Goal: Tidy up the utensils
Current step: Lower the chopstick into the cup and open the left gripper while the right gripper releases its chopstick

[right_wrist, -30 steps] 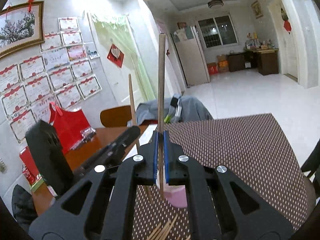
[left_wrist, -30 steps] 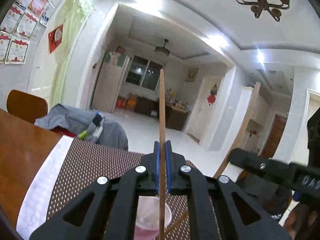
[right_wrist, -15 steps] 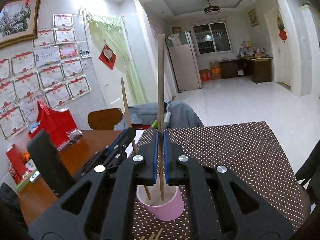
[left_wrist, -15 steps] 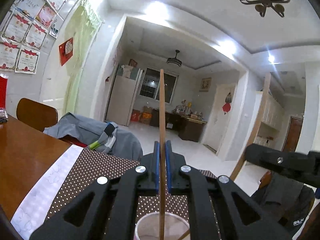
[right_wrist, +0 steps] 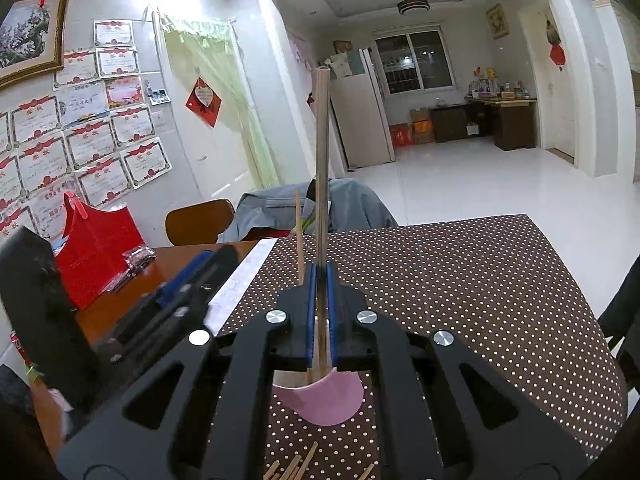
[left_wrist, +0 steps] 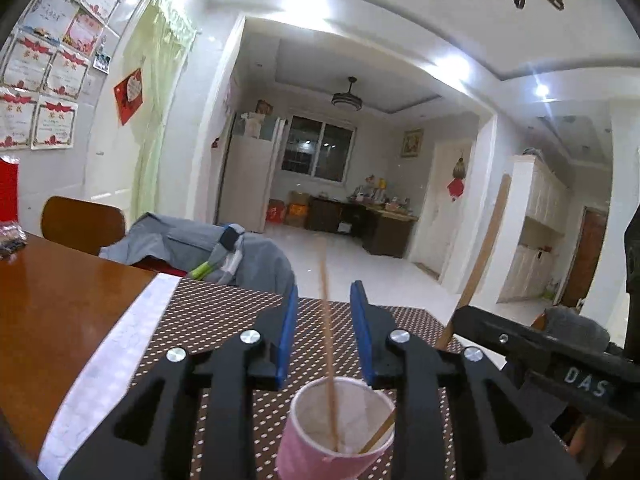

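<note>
A pink paper cup (left_wrist: 320, 454) stands on the dotted cloth right under my left gripper (left_wrist: 325, 292). Its blue jaws are opening, and a blurred wooden chopstick (left_wrist: 328, 344) stands free between them with its lower end in the cup. My right gripper (right_wrist: 319, 268) is shut on another upright chopstick (right_wrist: 322, 160), whose lower end dips into the same cup (right_wrist: 332, 404). The released chopstick (right_wrist: 298, 236) shows just left of it. In the left wrist view the right gripper (left_wrist: 460, 316) comes in from the right with its chopstick (left_wrist: 482, 252). The left gripper (right_wrist: 200, 268) appears blurred.
Several loose chopsticks (right_wrist: 296, 466) lie on the brown dotted cloth (right_wrist: 460, 280) in front of the cup. A red bag (right_wrist: 96, 248) sits on the bare wooden table (left_wrist: 48, 300) at left. A chair (right_wrist: 200, 220) with a grey jacket (right_wrist: 352, 208) stands behind.
The left jaws have parted and their chopstick has slid down into the cup. The right gripper has sunk with its chopstick, so the cup is closer beneath it.
</note>
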`<action>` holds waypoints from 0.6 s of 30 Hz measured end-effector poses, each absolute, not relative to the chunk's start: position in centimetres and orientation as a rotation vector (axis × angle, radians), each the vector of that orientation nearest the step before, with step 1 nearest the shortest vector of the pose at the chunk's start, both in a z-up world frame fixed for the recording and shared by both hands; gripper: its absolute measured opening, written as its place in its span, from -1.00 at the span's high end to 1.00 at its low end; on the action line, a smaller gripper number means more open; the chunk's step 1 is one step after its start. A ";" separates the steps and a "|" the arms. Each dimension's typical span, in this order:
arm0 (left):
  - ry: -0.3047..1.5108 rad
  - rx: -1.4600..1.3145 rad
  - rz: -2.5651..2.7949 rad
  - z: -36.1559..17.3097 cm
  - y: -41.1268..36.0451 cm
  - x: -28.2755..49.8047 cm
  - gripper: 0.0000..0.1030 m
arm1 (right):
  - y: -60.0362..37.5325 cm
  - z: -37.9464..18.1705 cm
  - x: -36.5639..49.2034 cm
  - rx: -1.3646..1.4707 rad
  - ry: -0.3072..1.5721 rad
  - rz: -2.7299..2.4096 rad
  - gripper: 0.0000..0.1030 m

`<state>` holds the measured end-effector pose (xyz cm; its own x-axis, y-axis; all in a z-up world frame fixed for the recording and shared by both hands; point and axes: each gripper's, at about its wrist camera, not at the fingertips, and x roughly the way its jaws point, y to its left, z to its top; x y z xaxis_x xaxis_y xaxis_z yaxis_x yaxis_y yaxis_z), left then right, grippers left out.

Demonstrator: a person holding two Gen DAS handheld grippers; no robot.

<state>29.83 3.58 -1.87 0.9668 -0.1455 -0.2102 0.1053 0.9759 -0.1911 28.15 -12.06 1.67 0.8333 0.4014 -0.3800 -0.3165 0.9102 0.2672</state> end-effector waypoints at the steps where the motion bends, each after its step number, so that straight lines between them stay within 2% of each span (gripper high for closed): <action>1: 0.229 -0.171 -0.117 -1.7 3.7 29.5 0.47 | -12.1 1.6 28.1 0.199 0.445 0.381 0.89; 5: 0.236 -0.154 -0.088 -1.4 4.0 28.7 0.33 | -11.7 1.2 28.0 0.191 0.452 0.373 0.88; 18: 0.249 -0.093 -0.040 -0.4 4.1 26.6 0.19 | -11.5 1.4 27.1 0.173 0.451 0.328 0.87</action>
<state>26.58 4.12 -0.41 0.9685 -0.0511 -0.2438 0.0281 0.9949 -0.0969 27.06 -11.47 1.38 0.8487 0.3477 -0.3985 -0.2720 0.9332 0.2351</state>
